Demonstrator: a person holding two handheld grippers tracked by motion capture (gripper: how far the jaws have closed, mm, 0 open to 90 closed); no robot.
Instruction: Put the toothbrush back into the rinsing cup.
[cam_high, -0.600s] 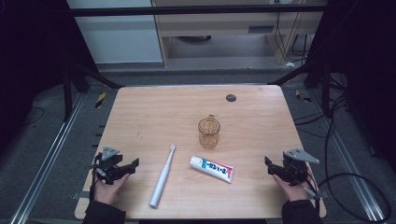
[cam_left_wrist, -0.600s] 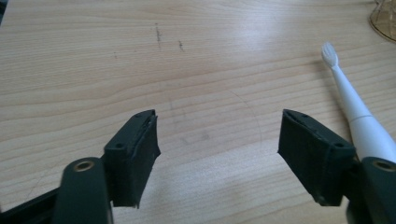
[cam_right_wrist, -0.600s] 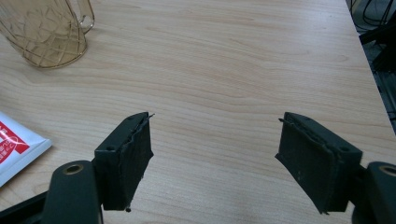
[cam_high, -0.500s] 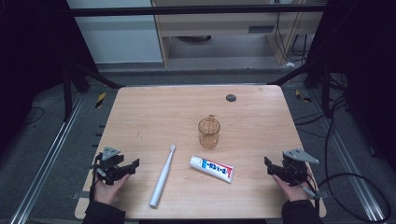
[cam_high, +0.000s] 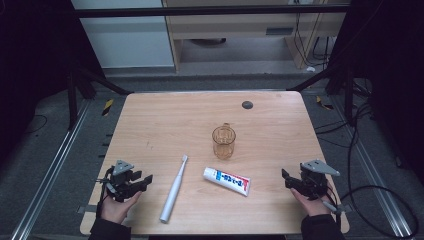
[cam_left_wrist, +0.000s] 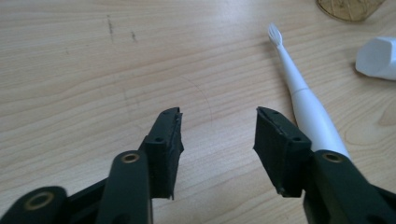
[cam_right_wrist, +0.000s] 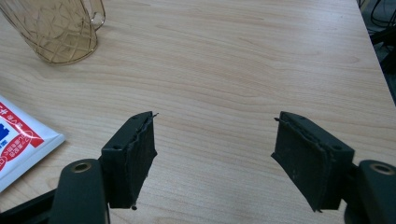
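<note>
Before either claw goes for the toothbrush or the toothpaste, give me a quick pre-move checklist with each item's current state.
1. Left claw open, nothing between its jaws: ok.
2. Right claw open and empty: ok.
3. Toothbrush lying flat, apart from the toothpaste tube: ok.
4. Cup upright, standing clear of both: ok.
5. Cup empty inside: cannot tell.
6. Bare table between left claw and toothbrush: ok.

A lab or test room is suggested. A bare wooden table (cam_high: 165, 120) is set on a grey floor between metal rails (cam_high: 47, 170), flanked by black stands (cam_high: 80, 85). Loose cables (cam_high: 370, 165) and a cabinet (cam_high: 125, 35) are seen behind.
</note>
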